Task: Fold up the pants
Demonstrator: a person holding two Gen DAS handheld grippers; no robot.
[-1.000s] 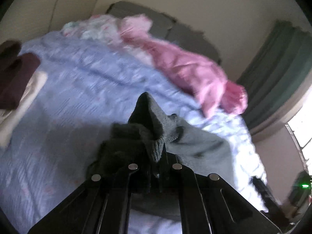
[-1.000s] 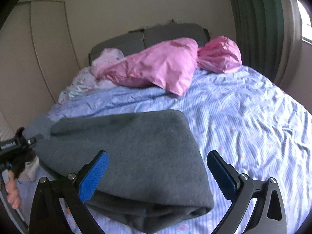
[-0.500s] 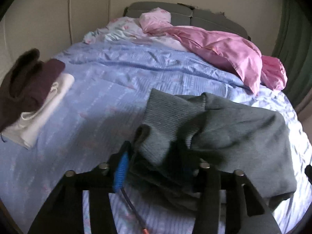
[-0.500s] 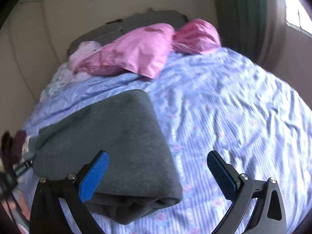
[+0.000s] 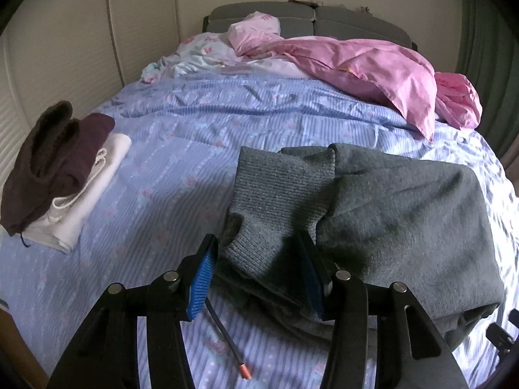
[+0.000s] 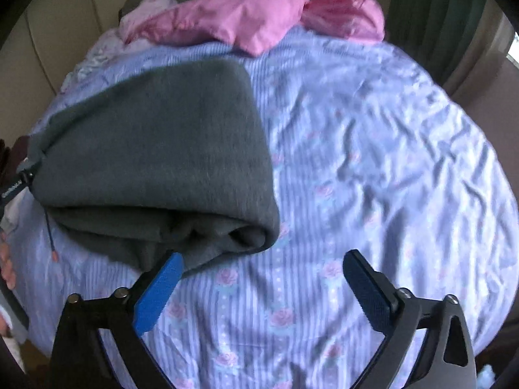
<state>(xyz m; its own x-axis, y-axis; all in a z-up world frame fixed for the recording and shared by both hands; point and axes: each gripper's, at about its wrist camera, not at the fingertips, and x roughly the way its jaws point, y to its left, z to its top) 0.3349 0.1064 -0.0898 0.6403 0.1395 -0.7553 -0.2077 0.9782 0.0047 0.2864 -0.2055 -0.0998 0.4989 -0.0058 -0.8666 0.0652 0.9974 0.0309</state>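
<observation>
Pants (image 5: 389, 214), grey and already folded into a thick bundle, lie on the bed (image 5: 181, 168), and everything else here is placed against that bundle. The left gripper (image 5: 259, 278) has its jaws parted, and the ribbed waistband end of the bundle sits between the two blue pads without being pinched; the fabric touches or nearly touches the right-hand pad, while the left-hand pad stands just clear of it. A dark drawstring (image 5: 227, 340) with an orange tip trails out from under the bundle toward the camera, across the striped blue sheet. The right gripper (image 6: 259, 288) is spread wide over bare sheet just beside the bundle's near corner (image 6: 155, 149); its left pad overlaps the lowest fold in the right wrist view, but whether it touches the cloth cannot be told. That view is somewhat blurred.

Well to the left of the bundle, a small stack of folded clothes (image 5: 61, 175) rests on the bed, a dark maroon piece on top of white ones. Beyond the bundle, toward the grey headboard (image 5: 308, 19), lies a crumpled pink duvet (image 5: 366, 68) with a pale floral cloth (image 5: 194, 58) beside it. A green curtain (image 5: 486, 32) hangs past the bundle's right side
</observation>
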